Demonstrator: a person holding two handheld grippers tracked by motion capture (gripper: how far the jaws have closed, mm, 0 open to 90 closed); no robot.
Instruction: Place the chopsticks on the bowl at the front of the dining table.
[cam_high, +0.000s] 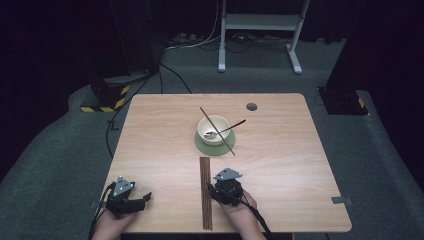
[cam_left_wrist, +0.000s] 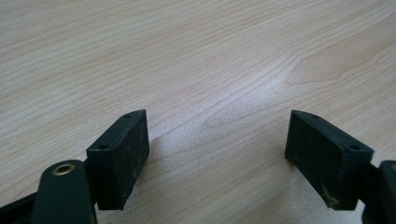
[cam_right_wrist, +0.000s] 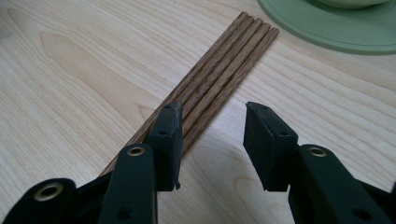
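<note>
Pale wooden surface (cam_high: 280, 170): right gripper (cam_right_wrist: 212, 121) open beside the chopsticks (cam_right_wrist: 219, 70).
Light, stiff, slippery sticks; pinch mid-length. Left gripper (cam_left_wrist: 217, 140) open, empty.

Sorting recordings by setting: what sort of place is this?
Probably a lab or recording studio, not a home: a lone wooden table on grey carpet, dark curtained walls, loose cables and a white equipment stand behind.

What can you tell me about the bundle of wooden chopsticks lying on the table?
The chopsticks are dark brown grained wood, several lying flat side by side in a tight row on the table. One end stops just short of the green saucer. The right gripper hovers open at them, one jaw above the sticks.
</note>
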